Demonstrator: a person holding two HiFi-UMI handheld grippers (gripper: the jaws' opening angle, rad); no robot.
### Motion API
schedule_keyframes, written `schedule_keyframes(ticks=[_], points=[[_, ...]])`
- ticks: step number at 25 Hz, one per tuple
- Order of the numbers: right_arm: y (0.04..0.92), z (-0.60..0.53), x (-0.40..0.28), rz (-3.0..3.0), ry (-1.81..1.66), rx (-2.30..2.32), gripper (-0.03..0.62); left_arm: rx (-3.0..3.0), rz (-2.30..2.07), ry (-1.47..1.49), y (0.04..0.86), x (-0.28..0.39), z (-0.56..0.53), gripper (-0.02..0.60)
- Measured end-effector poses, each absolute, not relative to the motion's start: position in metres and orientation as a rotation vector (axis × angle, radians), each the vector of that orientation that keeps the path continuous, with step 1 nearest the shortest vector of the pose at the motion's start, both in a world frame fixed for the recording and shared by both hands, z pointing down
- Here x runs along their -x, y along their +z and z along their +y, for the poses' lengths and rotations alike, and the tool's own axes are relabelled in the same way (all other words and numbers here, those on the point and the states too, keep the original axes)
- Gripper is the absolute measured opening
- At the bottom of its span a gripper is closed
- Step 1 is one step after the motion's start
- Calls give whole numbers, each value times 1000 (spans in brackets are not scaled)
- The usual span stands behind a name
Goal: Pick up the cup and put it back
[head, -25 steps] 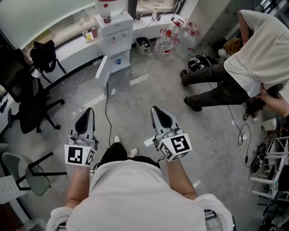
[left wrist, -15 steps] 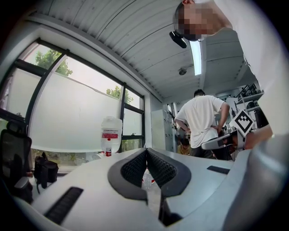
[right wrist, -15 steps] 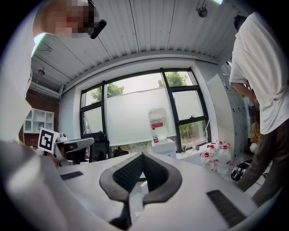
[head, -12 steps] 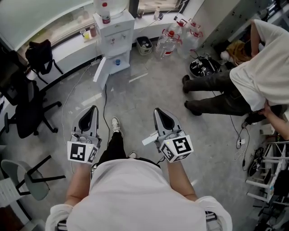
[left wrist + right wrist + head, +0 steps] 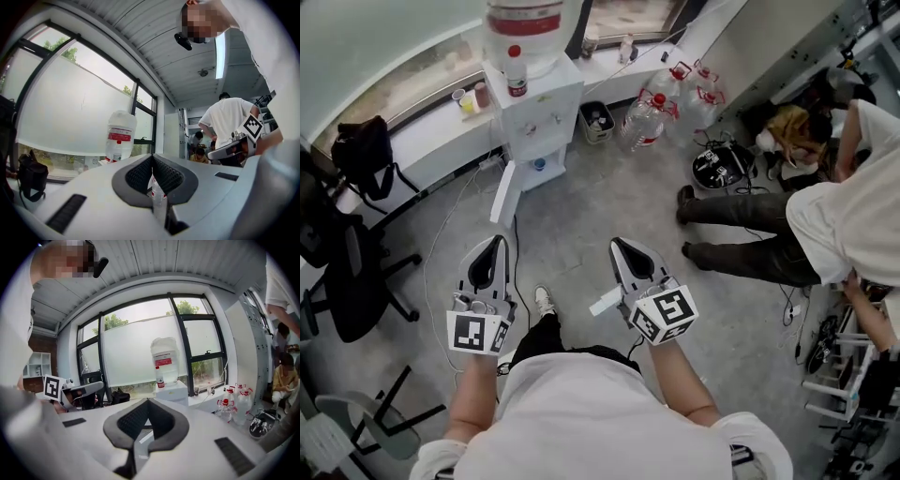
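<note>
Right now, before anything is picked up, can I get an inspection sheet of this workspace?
Surface: grey floor; white window ledge.
Job's things: two cups on the ledge, left of the water dispenser, untouched.
Clutter: water jugs, bin, black bag, office chair.
Grippers: left claw and right claw both shut, empty.
Cables: black cable along the floor near the dispenser.
Surroundings: another person at right.

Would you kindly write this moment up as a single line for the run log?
left gripper: shut, empty | right gripper: shut, empty | both: facing dispenser | cups: on ledge, untouched
</note>
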State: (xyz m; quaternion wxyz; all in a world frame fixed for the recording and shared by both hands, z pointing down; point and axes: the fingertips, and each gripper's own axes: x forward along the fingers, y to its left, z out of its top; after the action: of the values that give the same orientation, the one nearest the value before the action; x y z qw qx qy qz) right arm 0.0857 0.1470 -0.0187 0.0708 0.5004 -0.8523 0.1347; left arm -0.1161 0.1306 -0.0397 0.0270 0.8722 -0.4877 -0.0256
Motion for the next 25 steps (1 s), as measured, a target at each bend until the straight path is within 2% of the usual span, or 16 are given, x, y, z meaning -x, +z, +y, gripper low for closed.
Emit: schedule_keyframes(ticks=[5, 13, 19, 25], points=[[-34, 94, -89, -2541, 381, -1556, 20, -2697, -1400, -75, -30, 100, 75, 23], [-26, 56, -168, -2459, 464, -1732, 20, -2784, -1268, -50, -44, 26, 20, 23], [-25, -12, -224, -2578, 478, -1640, 20, -2730, -1422, 10, -55, -22, -17, 23], [-15, -73, -216, -2658, 464, -1401, 20, -2625, -1624, -6, -67, -13, -35, 23]])
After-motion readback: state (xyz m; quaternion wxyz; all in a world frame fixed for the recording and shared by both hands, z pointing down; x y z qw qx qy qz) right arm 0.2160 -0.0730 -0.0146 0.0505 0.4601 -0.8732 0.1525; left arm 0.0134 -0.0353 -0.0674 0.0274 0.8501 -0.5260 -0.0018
